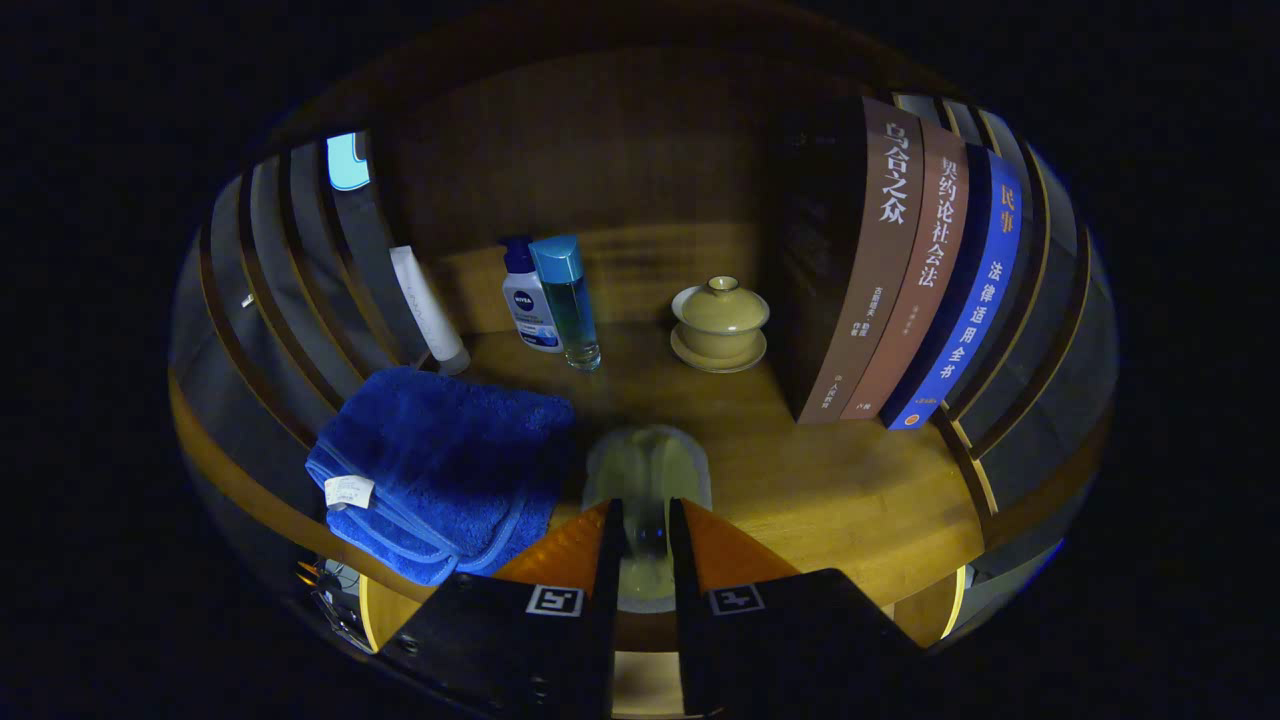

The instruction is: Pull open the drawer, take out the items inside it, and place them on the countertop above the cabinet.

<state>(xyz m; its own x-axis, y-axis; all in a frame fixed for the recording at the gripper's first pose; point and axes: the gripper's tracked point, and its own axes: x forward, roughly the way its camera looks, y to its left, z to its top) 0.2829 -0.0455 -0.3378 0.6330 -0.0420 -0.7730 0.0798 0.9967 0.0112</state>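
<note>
My gripper [645, 540] grips a pale bottle [648, 470] over the counter [830, 480]; towel [440, 470] left, lidded cup [720, 322] and books [900, 270] beyond.

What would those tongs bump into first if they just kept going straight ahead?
The tongs already hold a pale, translucent item between their fingers. Straight beyond it lies bare wooden countertop, then probably the cabinet's wooden back wall, passing between the clear blue-capped bottle and the lidded tea bowl. Depth is uncertain.
</note>
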